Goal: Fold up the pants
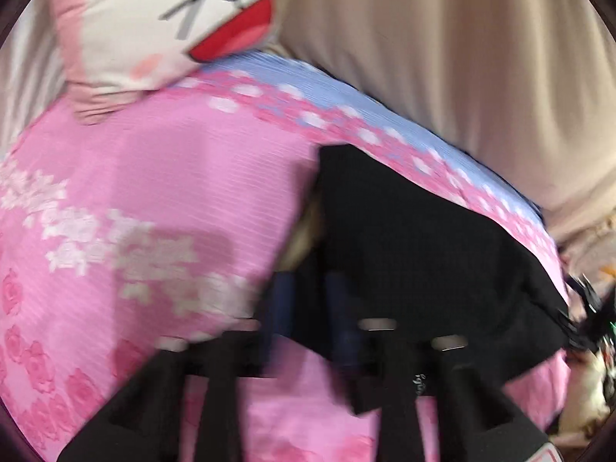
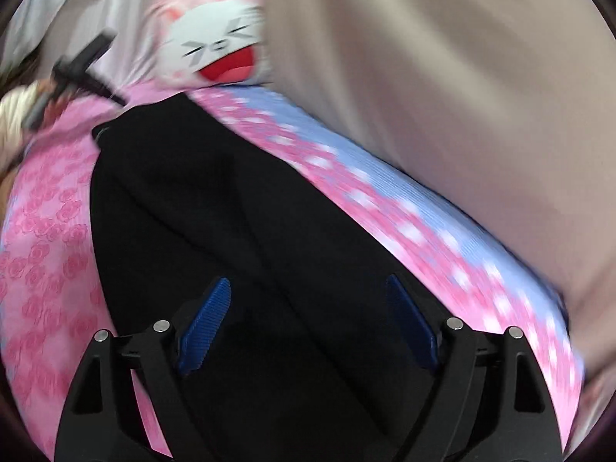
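A: Where are the pants (image 2: 215, 208)?

B: Lying on the pink bedspread (image 2: 50, 261). From the right gripper (image 2: 308, 323) they run as a dark band from six o'clock up toward eleven, ending short of the cat pillow (image 2: 215, 38). In the left view they fill the lower right.

A: Is either gripper holding them?

B: No. The right gripper's blue pads (image 2: 208, 319) stand wide apart above the cloth, gripping nothing. The left gripper (image 1: 308, 308) is blurred, but its jaws look spread too, with the pants' edge just past them.

A: How will they handle?

B: Probably light, soft and floppy, judging by the folds; they'll sag from any single pinch. I'd take the near edge at two spread points and carry it over flat.
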{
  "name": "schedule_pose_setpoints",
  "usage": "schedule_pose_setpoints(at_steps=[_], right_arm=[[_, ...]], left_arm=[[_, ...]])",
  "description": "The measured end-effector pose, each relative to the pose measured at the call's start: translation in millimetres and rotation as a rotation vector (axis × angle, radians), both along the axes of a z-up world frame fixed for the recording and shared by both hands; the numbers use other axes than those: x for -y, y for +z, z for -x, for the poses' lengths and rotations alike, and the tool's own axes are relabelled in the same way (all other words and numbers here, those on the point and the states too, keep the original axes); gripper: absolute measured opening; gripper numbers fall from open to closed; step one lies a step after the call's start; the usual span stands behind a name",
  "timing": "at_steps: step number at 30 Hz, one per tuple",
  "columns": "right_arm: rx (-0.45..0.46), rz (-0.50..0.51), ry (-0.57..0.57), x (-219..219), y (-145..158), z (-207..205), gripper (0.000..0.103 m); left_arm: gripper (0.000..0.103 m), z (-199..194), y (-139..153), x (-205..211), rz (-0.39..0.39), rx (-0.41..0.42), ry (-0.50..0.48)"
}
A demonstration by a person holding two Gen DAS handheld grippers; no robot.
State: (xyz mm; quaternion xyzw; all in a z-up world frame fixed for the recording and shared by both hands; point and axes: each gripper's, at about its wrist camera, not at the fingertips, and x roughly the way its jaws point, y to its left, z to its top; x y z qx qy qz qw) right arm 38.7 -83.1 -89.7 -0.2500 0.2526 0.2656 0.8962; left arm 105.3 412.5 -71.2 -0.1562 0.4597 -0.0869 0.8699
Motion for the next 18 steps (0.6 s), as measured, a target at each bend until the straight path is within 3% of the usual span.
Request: schedule_pose_setpoints(at_steps=[1,5,6,7,8,9,10,13,16,18], right_arm=[[0.005,0.021,0.026,-18,-1,-12,0.079],[-0.025,0.085,0.083,-60,-12,-40,0.074],[-0.058,0.114,0.094,-70,-20,-50,0.063],[-0.101,0.135,0.103,-74,-25,-58,0.041],[-0.125,0.153,0.102,-78,-29,-64,0.030],[-0.133,0.167,0.096,-80,-32,-69,0.013],[-0.133,0.165,0.094,-80,-31,-72,0.005],[-0.122,0.084,0.038,-69,-8,-91,0.005],[-0.034,-0.034,-0.077,-46,30,-107,0.005],[0.061,-0.148,-0.118,-29,57,-96,0.005]], left_arm=[[0.084,-2,2,5,-0.014,-0.008,-0.009],[0.085,-24,-3,31,-0.083,-0.075,-0.040],[0.081,-33,-5,36,-0.095,-0.096,-0.047],[0.073,-45,-8,43,-0.120,-0.127,-0.062],[0.023,-52,-10,47,-0.143,-0.147,-0.087],[0.016,-63,-12,53,-0.160,-0.175,-0.114],[0.016,-73,-7,60,-0.208,-0.166,-0.121],[0.014,-102,27,77,-0.328,-0.038,-0.157],[0.015,-127,72,74,-0.318,0.086,-0.113],[0.018,-135,105,67,-0.323,0.238,-0.054]])
